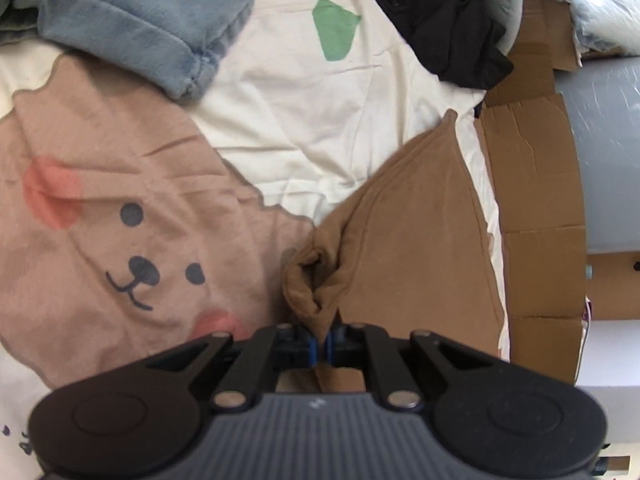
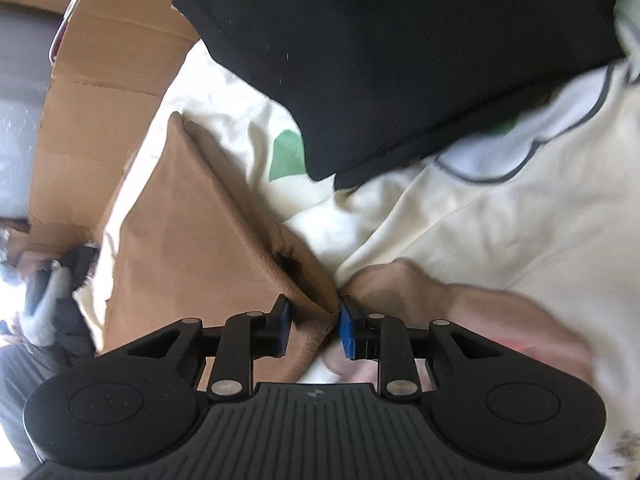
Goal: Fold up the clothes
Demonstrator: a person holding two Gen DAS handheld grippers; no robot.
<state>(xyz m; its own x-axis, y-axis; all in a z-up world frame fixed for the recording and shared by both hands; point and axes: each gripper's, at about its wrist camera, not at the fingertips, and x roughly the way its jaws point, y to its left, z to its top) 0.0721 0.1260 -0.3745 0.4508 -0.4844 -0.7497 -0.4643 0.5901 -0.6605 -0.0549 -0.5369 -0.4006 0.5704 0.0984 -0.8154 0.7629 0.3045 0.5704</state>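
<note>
A brown garment [image 1: 400, 240] lies folded on a cream bed sheet with a bear print [image 1: 120, 220]. My left gripper [image 1: 321, 344] is shut on a bunched edge of that garment, which puckers up just beyond the blue pads. In the right wrist view the same brown garment [image 2: 192, 232] runs down to a pointed corner. That corner sits between the fingers of my right gripper [image 2: 316, 322]. The jaws stand apart there, and the left pad is off the cloth.
Light blue jeans [image 1: 140, 20] lie at the far left, and a black garment [image 1: 440, 20] [image 2: 400, 60] lies at the back. Flat cardboard [image 1: 532, 180] [image 2: 108, 80] borders the sheet beside the brown garment. A gloved hand [image 2: 48, 300] shows at the left edge.
</note>
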